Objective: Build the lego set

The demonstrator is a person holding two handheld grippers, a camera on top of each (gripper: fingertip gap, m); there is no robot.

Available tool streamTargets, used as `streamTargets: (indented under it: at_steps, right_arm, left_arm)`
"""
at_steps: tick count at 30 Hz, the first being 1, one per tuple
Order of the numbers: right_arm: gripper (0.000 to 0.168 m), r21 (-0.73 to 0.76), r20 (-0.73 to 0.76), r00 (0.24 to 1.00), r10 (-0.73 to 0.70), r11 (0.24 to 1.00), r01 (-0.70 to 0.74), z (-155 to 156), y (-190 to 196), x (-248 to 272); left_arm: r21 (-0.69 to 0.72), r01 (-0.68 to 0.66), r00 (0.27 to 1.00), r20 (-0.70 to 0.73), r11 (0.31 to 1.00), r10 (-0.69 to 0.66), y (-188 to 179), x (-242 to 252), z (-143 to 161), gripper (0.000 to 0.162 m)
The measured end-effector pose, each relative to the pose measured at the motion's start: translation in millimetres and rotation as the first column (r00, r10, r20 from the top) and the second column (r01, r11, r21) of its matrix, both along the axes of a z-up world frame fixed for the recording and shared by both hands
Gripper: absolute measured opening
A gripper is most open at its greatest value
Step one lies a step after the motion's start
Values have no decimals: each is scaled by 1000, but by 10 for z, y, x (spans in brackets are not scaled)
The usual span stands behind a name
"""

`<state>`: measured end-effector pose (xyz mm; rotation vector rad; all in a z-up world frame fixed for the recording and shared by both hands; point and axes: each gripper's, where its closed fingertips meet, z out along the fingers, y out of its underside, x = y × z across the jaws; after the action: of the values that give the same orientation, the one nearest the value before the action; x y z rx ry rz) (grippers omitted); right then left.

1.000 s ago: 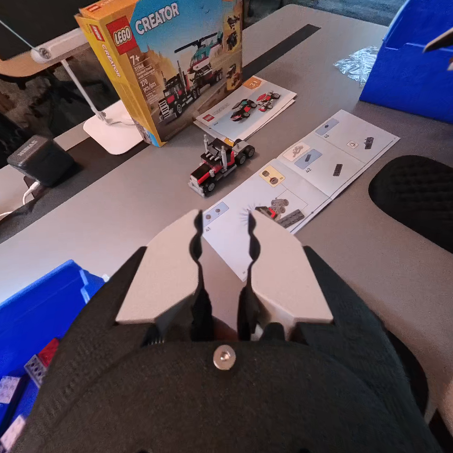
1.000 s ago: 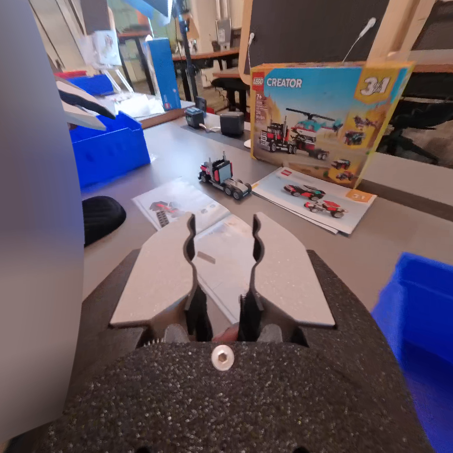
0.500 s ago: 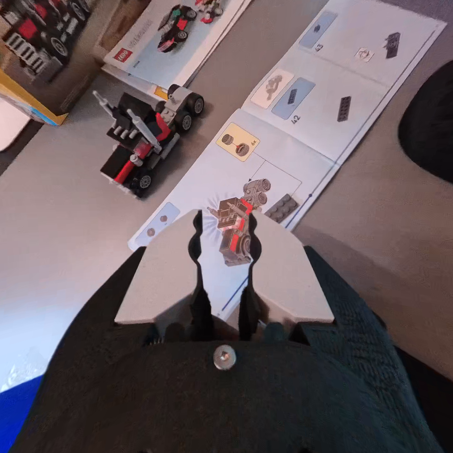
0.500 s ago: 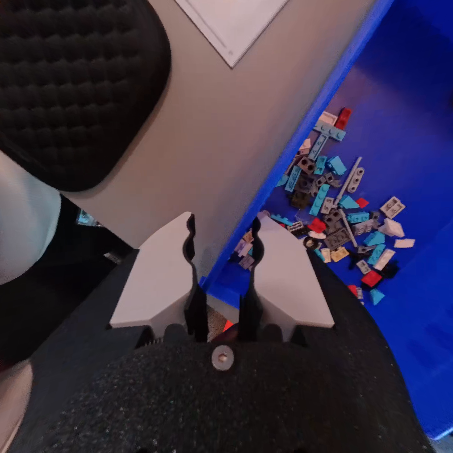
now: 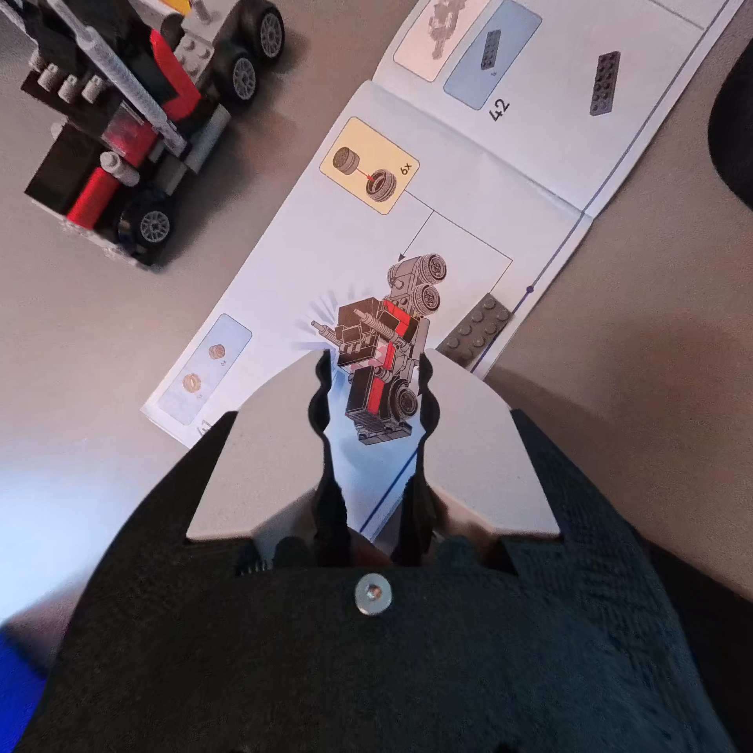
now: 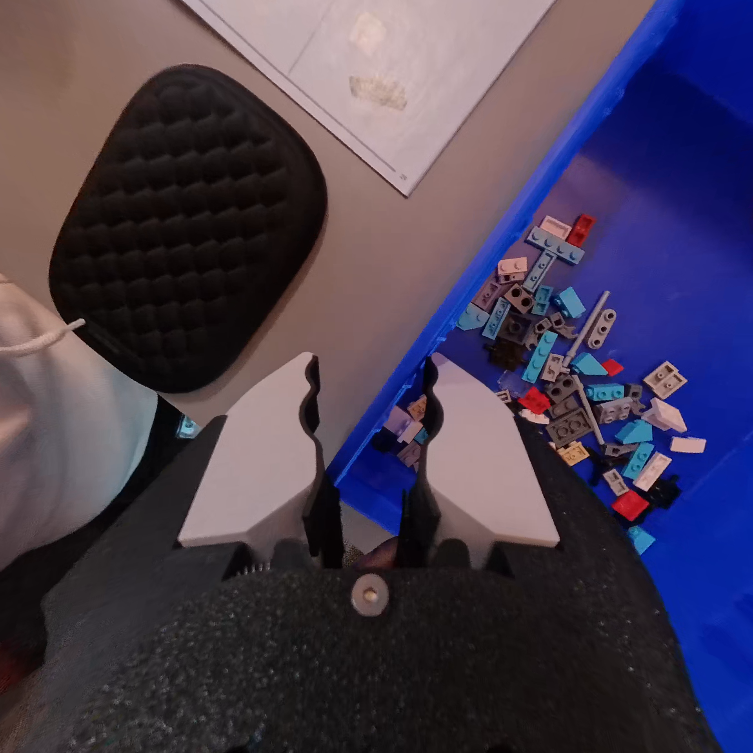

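In the left wrist view, my left gripper (image 5: 371, 358) is open and empty, low over the open instruction booklet (image 5: 448, 244). A dark grey plate (image 5: 476, 329) lies on the booklet's edge just right of the fingertips. The built black and red truck (image 5: 134, 122) stands on the table at upper left. In the right wrist view, my right gripper (image 6: 370, 360) is open and empty above the near wall of a blue bin (image 6: 672, 163). Several loose bricks (image 6: 570, 366), blue, grey, red and white, lie in the bin.
A black quilted pad (image 6: 187, 228) lies on the table left of the bin; its edge shows in the left wrist view (image 5: 733, 122). A booklet page (image 6: 387, 81) lies beyond it. A person's light garment with a cord (image 6: 49, 387) is at the left edge. Left tips to right tips: about 40 cm.
The left gripper has dropped forward toward the booklet and the grey plate. The right gripper swung from facing the box down over the blue bin and pad, then drew back a little.
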<state>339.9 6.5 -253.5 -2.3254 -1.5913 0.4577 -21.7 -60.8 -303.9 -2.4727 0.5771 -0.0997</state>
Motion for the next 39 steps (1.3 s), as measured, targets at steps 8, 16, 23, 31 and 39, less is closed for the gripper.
streamTargets:
  at_steps: [8,16,23,31,39]
  right_arm:
    - [54,14,8,1000,-8,1000,8,1,-20,-97]
    - [52,293,-221,974,-43,950,108,759,106,-558]
    - [31,224,-553,643,531,837,-498,430,-779,-2407]
    - [38,312,-318,566,761,648,-695,-443,-875,-3109]
    - [17,149,-406,590,698,687,-711,-454,-881,-3169]
  left_arm:
    - [3,69,997,-24,998,-69,-96,-63,13,42]
    - [156,111,992,47,981,-120,14,-39,295,38]
    - [392,-9,936,327,920,-130,199,-53,578,27]
    - [505,18,885,394,863,-249,116,-49,603,27]
    - [565,151,852,341,811,-397,-21,118,635,33]
